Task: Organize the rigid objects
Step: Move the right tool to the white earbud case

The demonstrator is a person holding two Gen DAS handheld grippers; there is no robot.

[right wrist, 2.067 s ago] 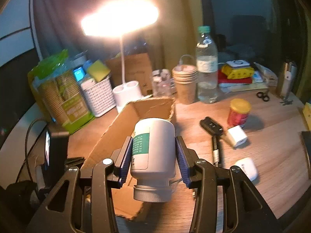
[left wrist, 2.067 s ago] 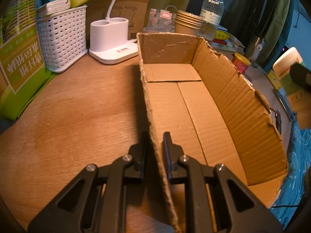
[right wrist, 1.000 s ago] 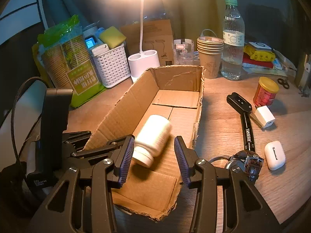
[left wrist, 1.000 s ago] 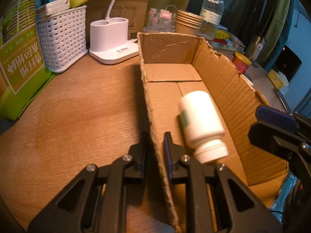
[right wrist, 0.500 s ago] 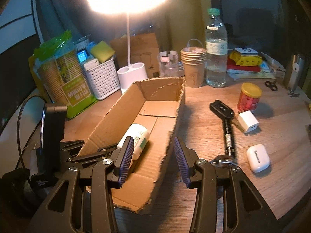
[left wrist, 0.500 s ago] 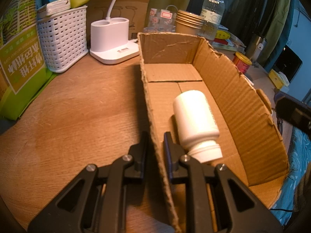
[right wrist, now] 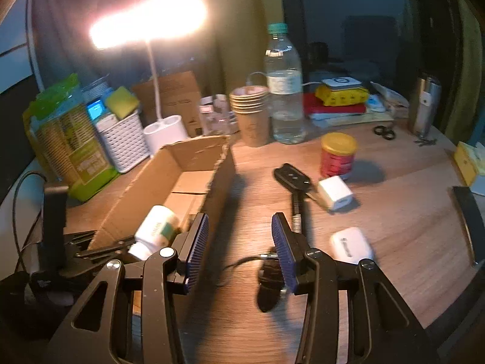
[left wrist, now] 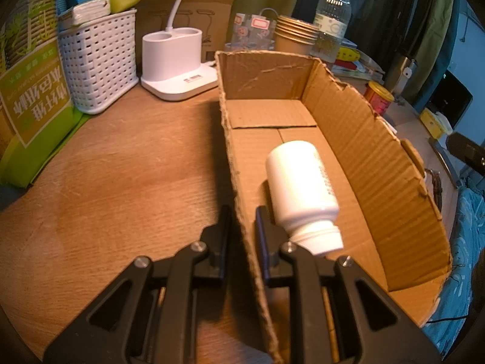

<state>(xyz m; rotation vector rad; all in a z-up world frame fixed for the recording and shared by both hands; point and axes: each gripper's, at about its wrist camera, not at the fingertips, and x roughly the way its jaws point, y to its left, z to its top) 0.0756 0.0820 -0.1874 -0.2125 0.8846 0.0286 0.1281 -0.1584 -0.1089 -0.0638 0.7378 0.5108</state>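
Wooden table (right wrist: 394,212) carries cardboard box (left wrist: 363,139), white basket (left wrist: 97,60), red jar (right wrist: 337,154), white charger (right wrist: 335,194)

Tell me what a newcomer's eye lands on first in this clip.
The glaring desk lamp at the back of the table, then the white pill bottle lying on its side in the torn cardboard box. The left gripper pinches the box's near wall; the right gripper hangs open.

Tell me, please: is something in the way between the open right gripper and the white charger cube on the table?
Nothing visible blocks it. The right gripper is open over bare table, and the white charger cube lies ahead to its right. A black pen and a car key lie just left of that line.
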